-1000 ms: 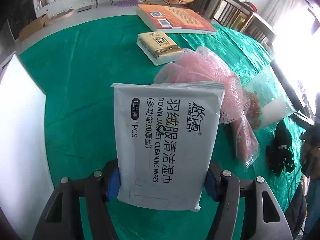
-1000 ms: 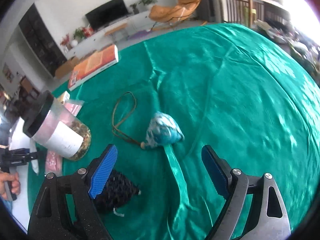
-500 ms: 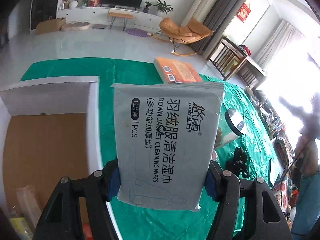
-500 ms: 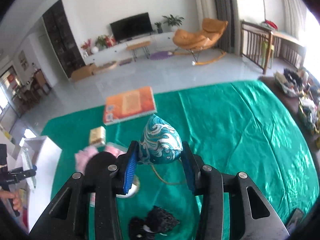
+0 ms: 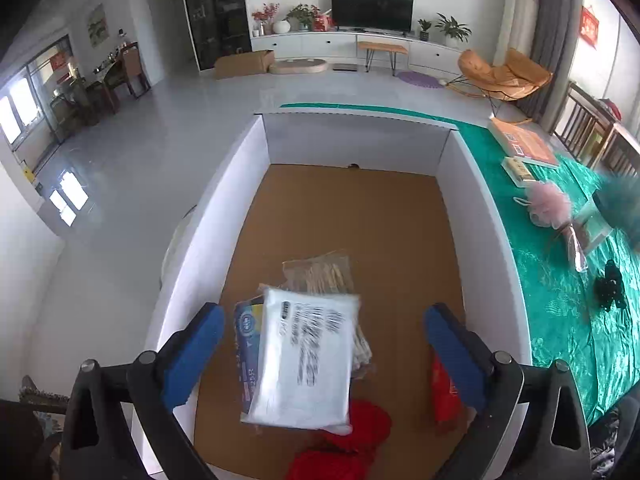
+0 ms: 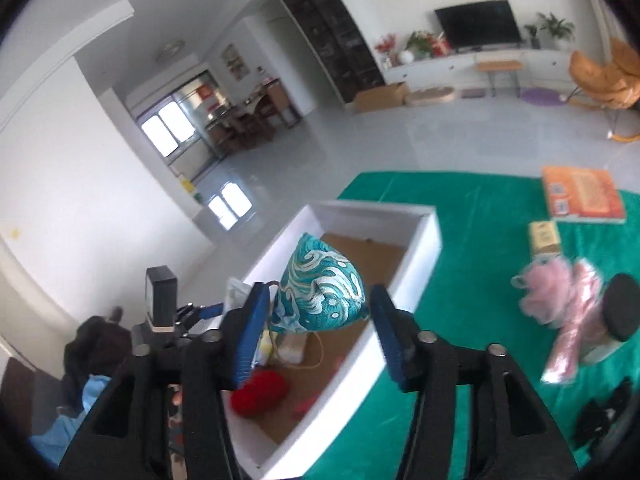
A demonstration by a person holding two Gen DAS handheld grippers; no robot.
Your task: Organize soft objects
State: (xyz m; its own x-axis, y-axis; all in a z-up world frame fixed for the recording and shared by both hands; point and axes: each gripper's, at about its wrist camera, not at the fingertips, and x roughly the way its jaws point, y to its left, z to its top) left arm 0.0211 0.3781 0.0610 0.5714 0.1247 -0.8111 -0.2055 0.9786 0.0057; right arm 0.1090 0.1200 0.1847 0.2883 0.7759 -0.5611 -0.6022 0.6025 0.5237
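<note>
Teal patterned pouch [image 6: 320,288] sat between opening right gripper [image 6: 316,322] jaws, probably released, above white box [image 6: 424,240]; left gripper [image 5: 320,356] opening, wipes pack [image 5: 306,360] dropped lower centre.

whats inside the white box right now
In the white box: a wipes pack dropping onto a blue packet, a clear bag of tan sticks and red soft things. What lies beneath them is covered.

No print reads clearly: the white wipes pack [image 5: 306,360] carries smeared black lettering (motion-blurred), nothing legible elsewhere.
</note>
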